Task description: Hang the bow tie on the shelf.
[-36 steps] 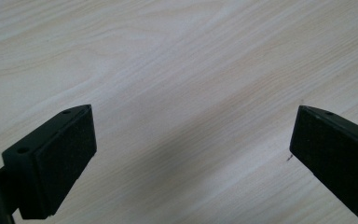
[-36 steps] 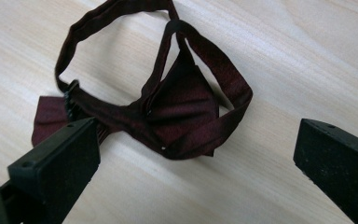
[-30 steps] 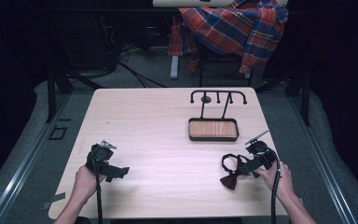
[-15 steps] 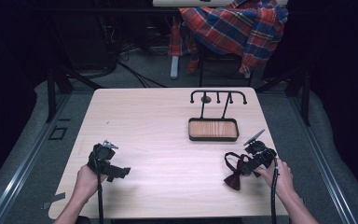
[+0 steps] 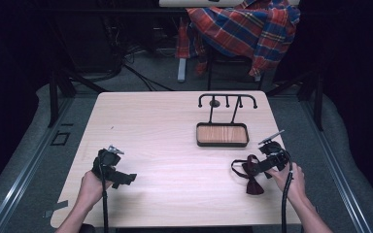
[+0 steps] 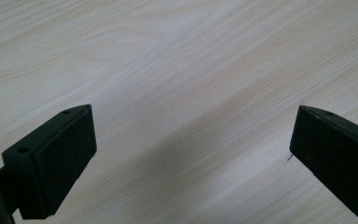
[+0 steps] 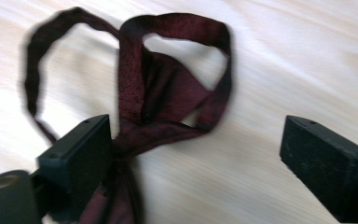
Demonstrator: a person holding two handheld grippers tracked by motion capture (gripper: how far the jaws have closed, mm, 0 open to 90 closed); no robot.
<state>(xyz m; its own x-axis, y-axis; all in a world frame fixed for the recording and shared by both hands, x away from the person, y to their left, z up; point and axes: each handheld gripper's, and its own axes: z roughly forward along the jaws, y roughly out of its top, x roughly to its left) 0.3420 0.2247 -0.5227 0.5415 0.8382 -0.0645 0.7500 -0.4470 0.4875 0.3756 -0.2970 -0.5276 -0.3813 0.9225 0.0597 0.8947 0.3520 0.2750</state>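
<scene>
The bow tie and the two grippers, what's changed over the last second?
The right gripper and the dark red bow tie shifted slightly along the table's near right edge. Its jaws now stand wide open with the bow tie lying between them on the wood, not gripped. The left gripper stayed open over bare table, and the wooden tray and hook rack stayed put.

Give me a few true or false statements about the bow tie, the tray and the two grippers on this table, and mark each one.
1. The dark red bow tie lies on the table by the right gripper. True.
2. The wooden tray holds the bow tie. False: nothing lies in the tray.
3. The left gripper is open over bare tabletop. True.
4. The right gripper's jaws are clamped shut on the bow tie. False: they stand wide apart, the tie beside one jaw.
5. The black hook rack stands behind the tray. True.
</scene>
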